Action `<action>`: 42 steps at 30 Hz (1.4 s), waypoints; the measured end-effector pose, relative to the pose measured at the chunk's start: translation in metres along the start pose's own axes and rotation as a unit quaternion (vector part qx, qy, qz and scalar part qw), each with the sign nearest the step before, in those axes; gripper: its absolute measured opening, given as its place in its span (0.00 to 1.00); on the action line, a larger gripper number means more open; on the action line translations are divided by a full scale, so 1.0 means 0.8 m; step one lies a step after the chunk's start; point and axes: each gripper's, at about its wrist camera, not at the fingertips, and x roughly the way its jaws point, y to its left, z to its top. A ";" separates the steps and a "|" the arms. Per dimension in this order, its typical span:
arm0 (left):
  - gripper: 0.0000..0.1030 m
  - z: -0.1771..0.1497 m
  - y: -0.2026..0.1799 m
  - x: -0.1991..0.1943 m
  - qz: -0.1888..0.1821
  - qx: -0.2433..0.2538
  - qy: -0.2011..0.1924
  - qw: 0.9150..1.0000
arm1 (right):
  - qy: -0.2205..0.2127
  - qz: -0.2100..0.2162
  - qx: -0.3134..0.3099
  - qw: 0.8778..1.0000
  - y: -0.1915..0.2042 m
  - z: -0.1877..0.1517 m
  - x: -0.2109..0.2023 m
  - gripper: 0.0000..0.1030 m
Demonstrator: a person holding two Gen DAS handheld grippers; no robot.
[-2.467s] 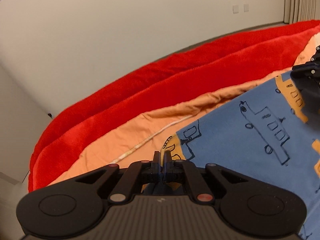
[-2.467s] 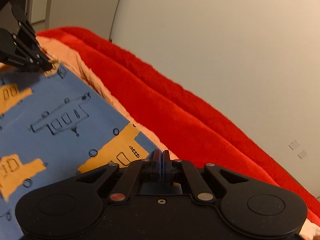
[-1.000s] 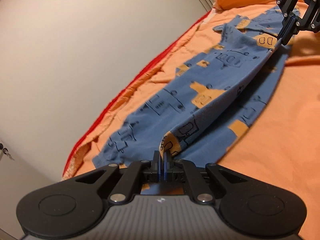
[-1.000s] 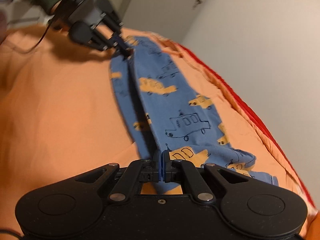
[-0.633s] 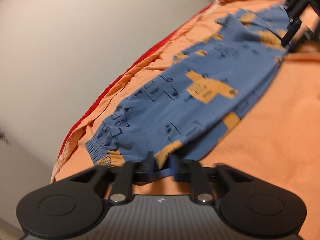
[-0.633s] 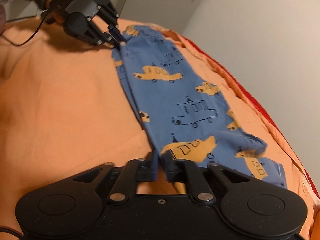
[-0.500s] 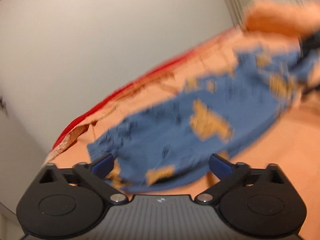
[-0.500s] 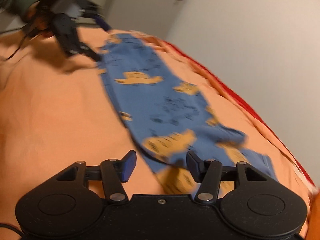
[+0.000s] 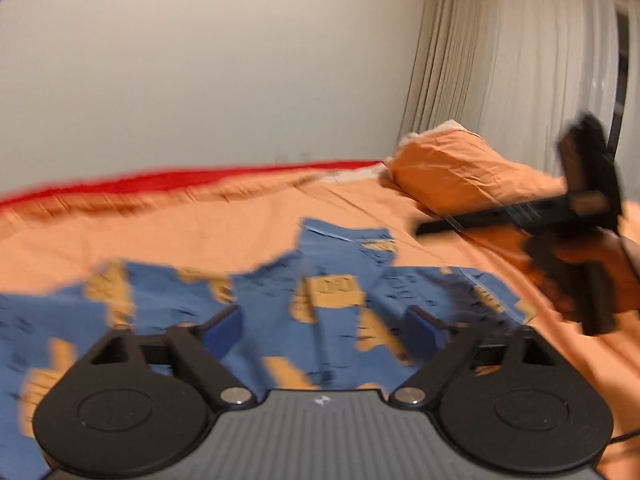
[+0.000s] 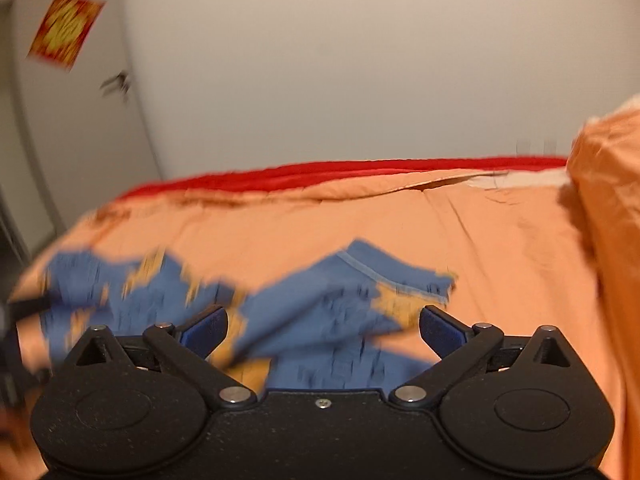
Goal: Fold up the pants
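pants (image 9: 332,300) blue, orange vehicle prints, loose on bed (image 9: 200,232) | writing: none legible | left claw (image 9: 324,332) spread, closing, grips nothing | right claw (image 10: 324,328) opening, empty | left view only: pillow (image 9: 452,176), curtain (image 9: 520,60) | right view only: red poster (image 10: 66,28)

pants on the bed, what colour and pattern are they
The pants are blue with orange vehicle shapes and dark line drawings, clearest in the left wrist view despite blur.

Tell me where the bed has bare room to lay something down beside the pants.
Bare orange sheet runs between the pants and the pillow, and behind them up to the red blanket. The near strip under both claws is crowded.
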 end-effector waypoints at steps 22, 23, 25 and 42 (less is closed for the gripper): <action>0.04 0.014 0.015 0.042 0.000 -0.101 0.095 0.990 | 0.041 -0.055 0.038 0.997 0.005 0.066 0.128 0.00; 0.04 0.017 0.009 0.036 0.002 -0.081 0.086 0.993 | 0.013 -0.047 0.053 0.997 -0.001 0.065 0.104 0.00; 0.04 0.021 -0.006 0.024 0.004 -0.038 0.070 0.997 | -0.040 -0.039 0.082 0.995 -0.014 0.057 0.048 0.00; 0.01 -0.052 -0.084 0.020 -0.003 0.197 0.103 0.975 | -0.030 -0.094 0.202 0.974 -0.066 -0.147 -0.105 0.22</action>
